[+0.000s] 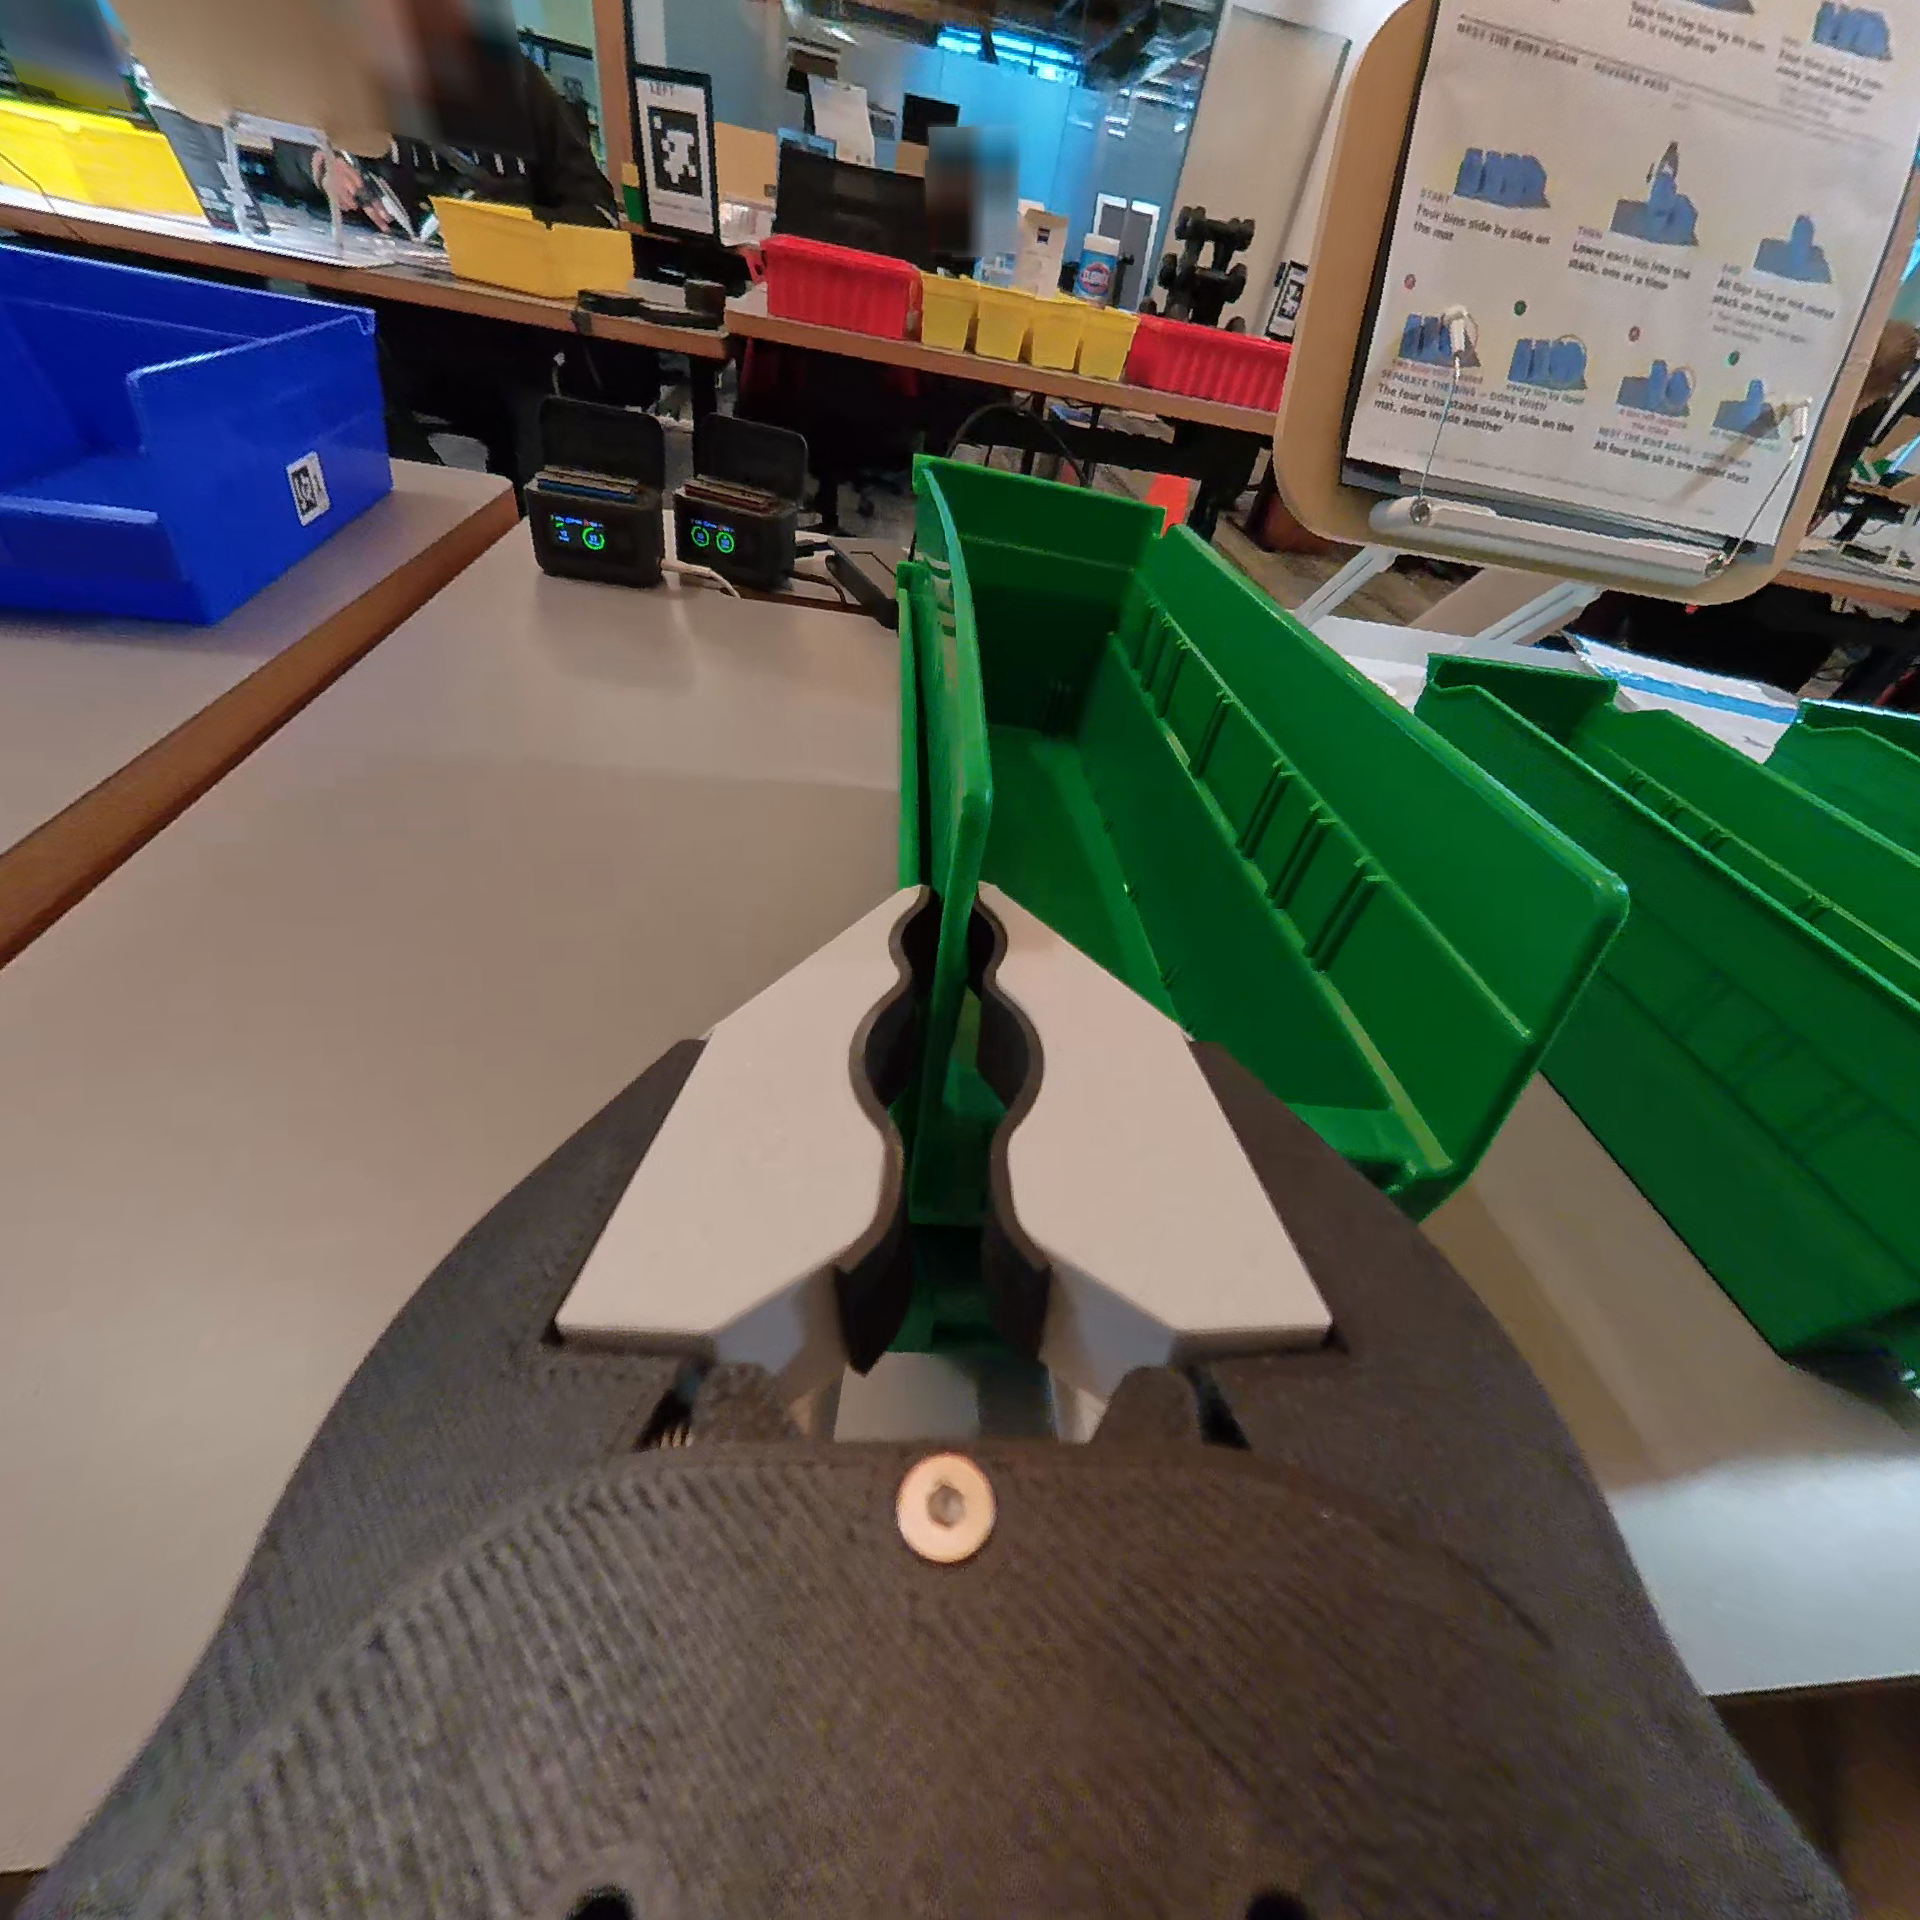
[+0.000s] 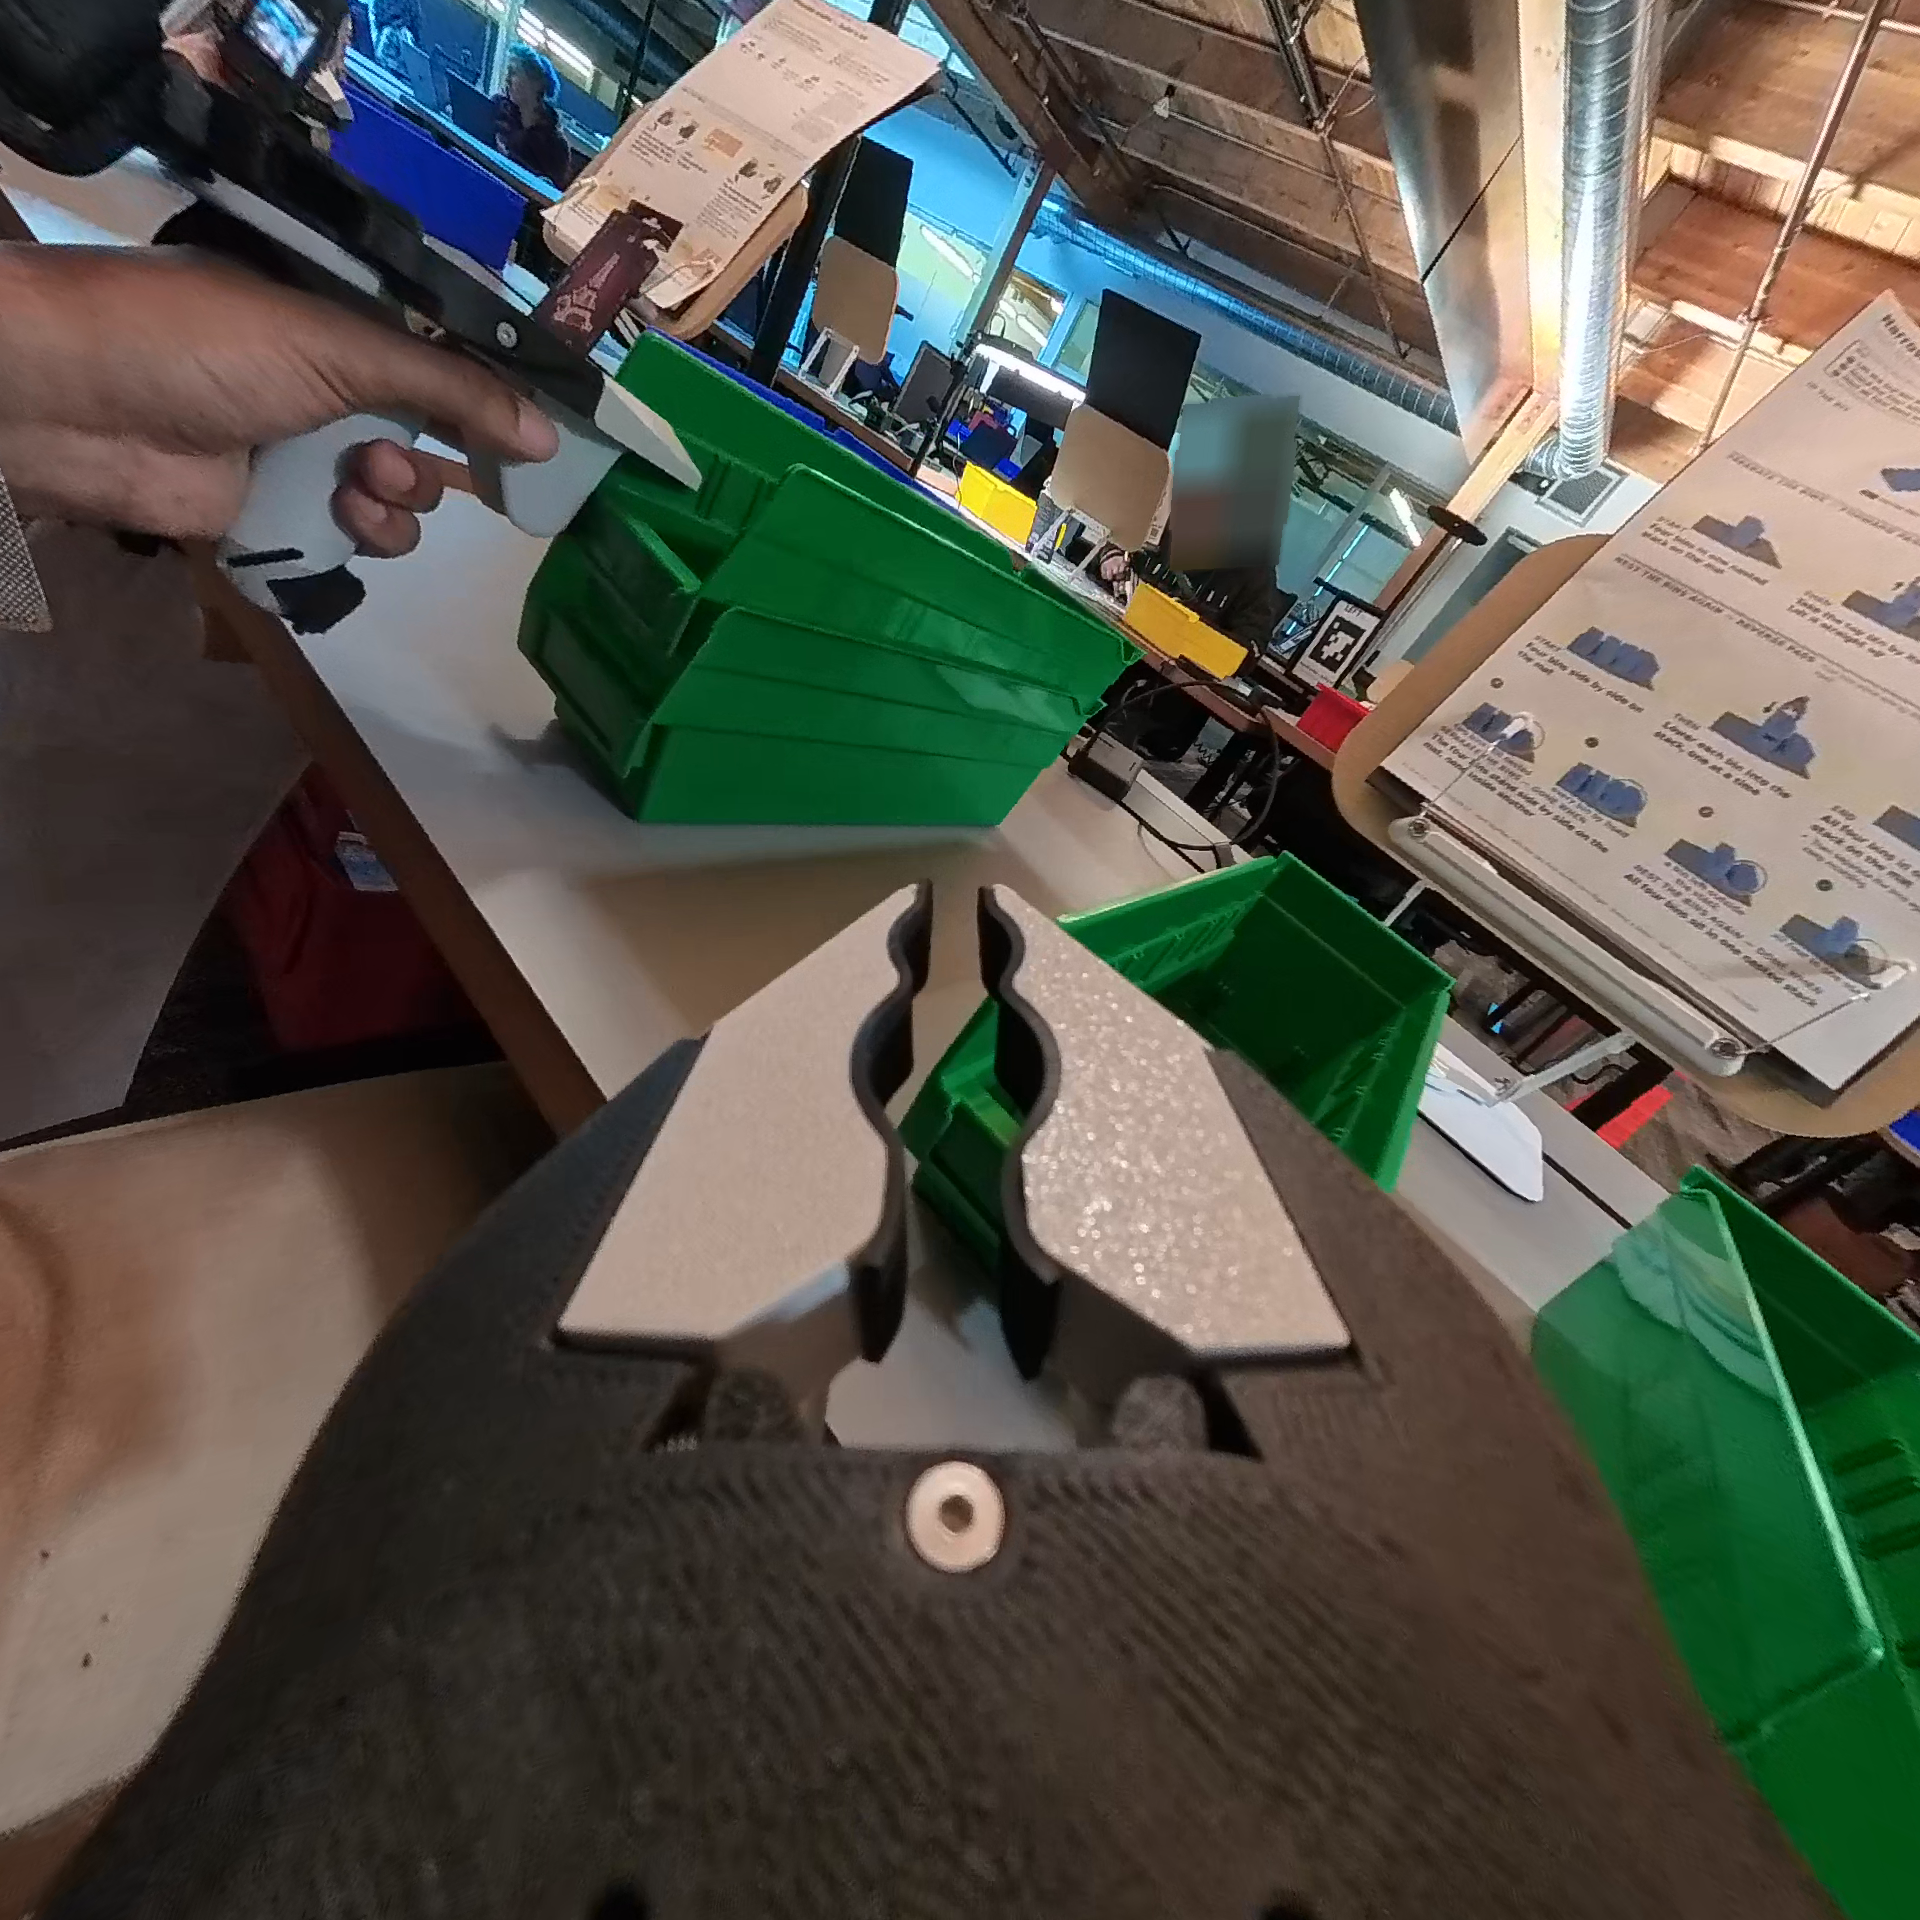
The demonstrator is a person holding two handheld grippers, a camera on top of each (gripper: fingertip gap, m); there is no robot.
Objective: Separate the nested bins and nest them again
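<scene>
My left gripper (image 1: 940, 1049) had its jaws pinched on the near side wall of the top green bin (image 1: 1226, 831), low at its front end. From the right wrist view that bin rode tilted on a stack of green bins (image 2: 831, 717) standing on the grey table (image 2: 582, 914), not seated square in the one under it. I could not tell from this alone whether it was going in or coming out.

My right gripper (image 2: 951, 1039) was off the work, jaws close together with a narrow gap and nothing between them. Past it sat a second green bin (image 2: 1278, 997) on the table, well apart from the stack, and a third bin (image 2: 1714, 1455) at the right edge.

With loose bins about, I judged the step to be either lifting one off or lowering one on. Next move would need the held bin levelled and lined up with the one below, or drawn straight up clear of it; the right gripper could steady the stack.

The held bin's long axis ran away from my left gripper toward the instruction board (image 1: 1621, 260), open top upward.
</scene>
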